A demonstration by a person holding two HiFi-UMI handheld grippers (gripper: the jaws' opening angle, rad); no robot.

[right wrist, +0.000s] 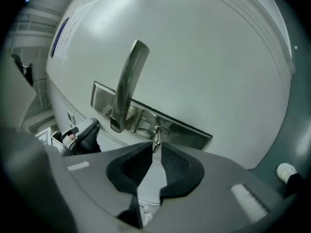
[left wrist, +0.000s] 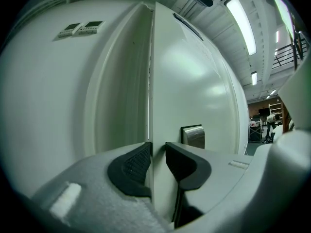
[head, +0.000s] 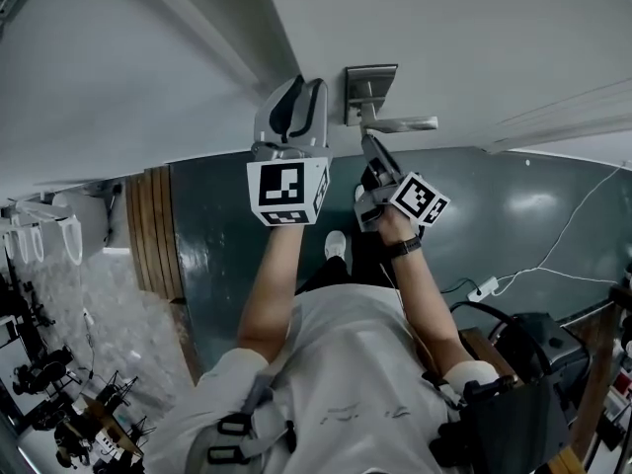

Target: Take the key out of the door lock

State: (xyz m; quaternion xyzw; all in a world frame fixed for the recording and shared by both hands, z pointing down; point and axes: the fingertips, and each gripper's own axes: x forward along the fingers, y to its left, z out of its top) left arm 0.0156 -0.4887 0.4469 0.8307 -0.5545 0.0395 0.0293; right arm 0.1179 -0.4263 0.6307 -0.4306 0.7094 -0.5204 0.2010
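Observation:
The white door (head: 444, 38) carries a steel lock plate (head: 367, 85) with a lever handle (head: 403, 123). In the right gripper view a small metal key (right wrist: 155, 141) hangs out of the keyhole in the plate (right wrist: 180, 130), below the handle (right wrist: 127, 81). My right gripper (right wrist: 154, 150) is open, and the key's outer end lies just between its fingertips with a little room on each side. In the head view that gripper (head: 373, 161) sits right under the handle and hides the key. My left gripper (left wrist: 158, 152) is shut on the door's free edge (left wrist: 151, 81), left of the lock (head: 296, 102).
The door frame (left wrist: 112, 96) stands just left of the door edge. A dark green floor (head: 494, 215) lies below, with wooden boards (head: 153, 230) at the left, a white cable and socket strip (head: 484, 287) at the right, and black gear (head: 523, 363) at the person's right side.

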